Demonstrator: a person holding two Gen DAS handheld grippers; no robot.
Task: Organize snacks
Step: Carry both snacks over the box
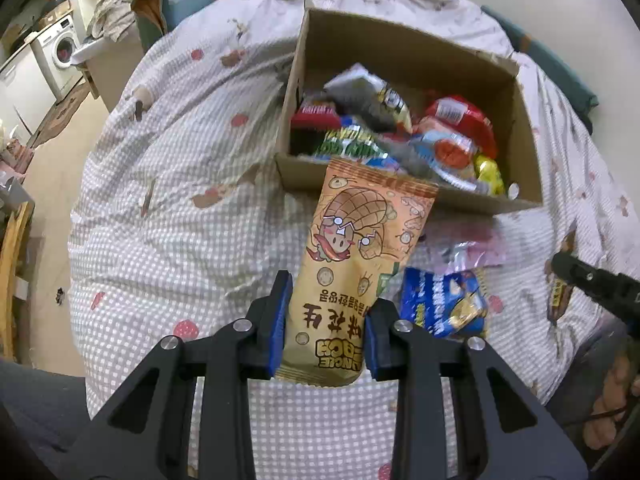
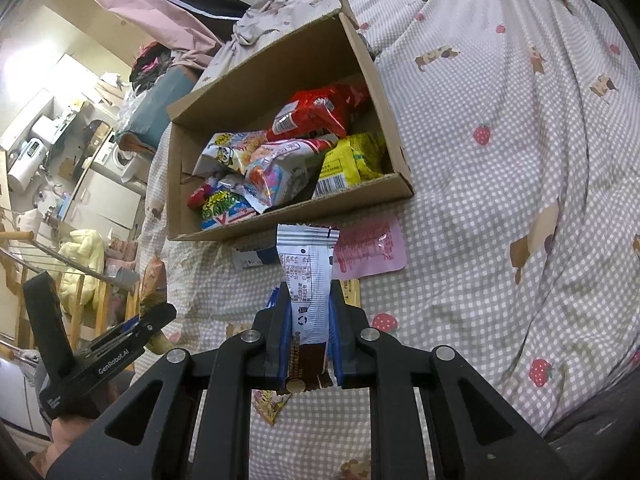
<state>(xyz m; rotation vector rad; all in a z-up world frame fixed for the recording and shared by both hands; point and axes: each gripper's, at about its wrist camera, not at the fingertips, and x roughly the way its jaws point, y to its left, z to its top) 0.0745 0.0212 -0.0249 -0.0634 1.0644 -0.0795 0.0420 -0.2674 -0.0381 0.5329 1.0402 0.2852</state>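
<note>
A cardboard box (image 1: pixel 404 40) with several snack packets sits on the checked bedspread; it also shows in the right wrist view (image 2: pixel 280 60). My left gripper (image 1: pixel 332 296) is shut on an orange peanut packet (image 1: pixel 360 236), held above the bed just in front of the box's near wall. My right gripper (image 2: pixel 310 300) is shut on a white and brown snack packet (image 2: pixel 308 264), held in front of the box. A blue packet (image 1: pixel 444 300) and a pink packet (image 2: pixel 370 246) lie on the bed near the box.
The checked bedspread (image 1: pixel 180 184) with strawberry prints covers the bed. A washing machine (image 1: pixel 60 50) and floor lie off the bed's left side. The left gripper also shows in the right wrist view (image 2: pixel 120 336). A yellow packet (image 2: pixel 274 402) lies under my right gripper.
</note>
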